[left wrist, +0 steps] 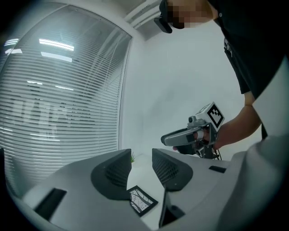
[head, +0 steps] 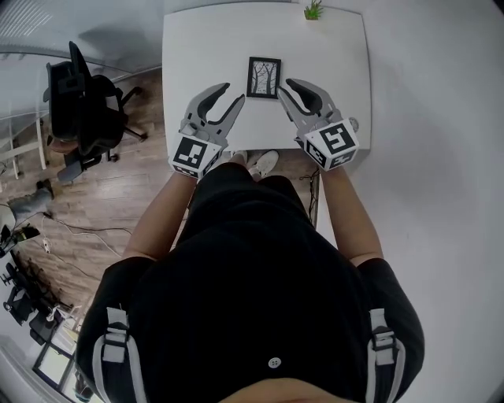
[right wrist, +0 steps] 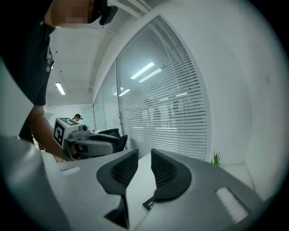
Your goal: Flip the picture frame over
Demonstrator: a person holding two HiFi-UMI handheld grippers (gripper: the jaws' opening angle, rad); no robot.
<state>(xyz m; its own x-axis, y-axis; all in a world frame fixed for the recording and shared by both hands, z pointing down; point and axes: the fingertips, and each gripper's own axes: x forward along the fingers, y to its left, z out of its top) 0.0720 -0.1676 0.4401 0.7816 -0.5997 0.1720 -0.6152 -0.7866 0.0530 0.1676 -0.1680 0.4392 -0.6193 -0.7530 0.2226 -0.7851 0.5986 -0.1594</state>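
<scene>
The black picture frame [head: 264, 77] lies flat on the white table [head: 197, 47] with its tree picture facing up. It also shows below the jaws in the left gripper view [left wrist: 142, 200], and one corner of it peeks out in the right gripper view [right wrist: 148, 204]. My left gripper [head: 234, 93] hovers just left of the frame, open and holding nothing [left wrist: 141, 155]. My right gripper [head: 285, 86] hovers just right of it, its jaws narrowly apart and empty [right wrist: 144, 155]. Neither gripper touches the frame.
A small green plant [head: 313, 10] stands at the table's far edge. A black office chair [head: 83, 102] sits on the wood floor to the left. The person's shoes [head: 260, 161] show at the table's near edge. Window blinds [left wrist: 58, 113] stand beyond the table.
</scene>
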